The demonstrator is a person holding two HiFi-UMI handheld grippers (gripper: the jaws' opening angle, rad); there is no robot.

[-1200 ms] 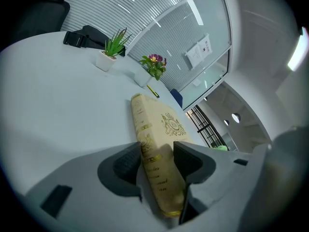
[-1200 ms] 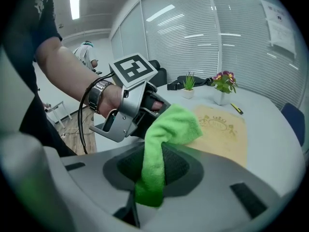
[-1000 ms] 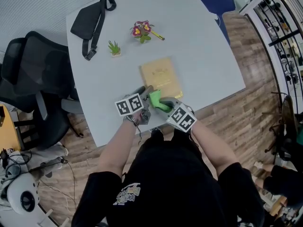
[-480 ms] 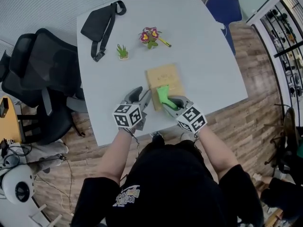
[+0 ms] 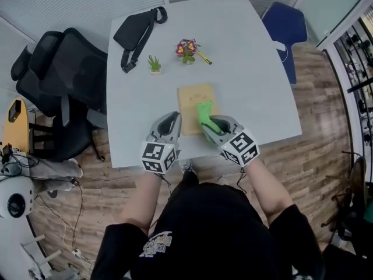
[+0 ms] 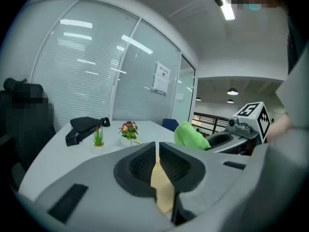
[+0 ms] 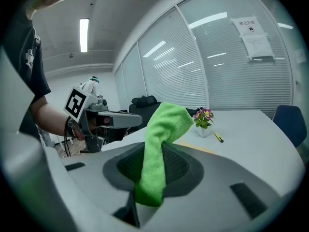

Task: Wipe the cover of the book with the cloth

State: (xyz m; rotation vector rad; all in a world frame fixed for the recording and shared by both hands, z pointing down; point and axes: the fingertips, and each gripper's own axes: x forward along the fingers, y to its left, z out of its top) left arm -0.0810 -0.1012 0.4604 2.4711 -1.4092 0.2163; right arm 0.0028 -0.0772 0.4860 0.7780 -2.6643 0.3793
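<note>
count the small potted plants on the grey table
2. A spiky green potted plant sits beside the black waist bag; a pink-flowered potted plant stands right of it. None looks hidden.

Head overhead, gripper views low, table (image 5: pixel 245 51) shared

A bright green cloth (image 5: pixel 204 114) shows against the tan book (image 5: pixel 191 95), which lies on a pale grey table (image 5: pixel 250 69). Beyond the book are a black bag (image 5: pixel 137 31), pink and purple flowers (image 5: pixel 187 48) and a small green plant (image 5: pixel 154 63). Right of the book are a blue chair (image 5: pixel 284 23) and a brown wood-plank floor (image 5: pixel 315 150).
</note>
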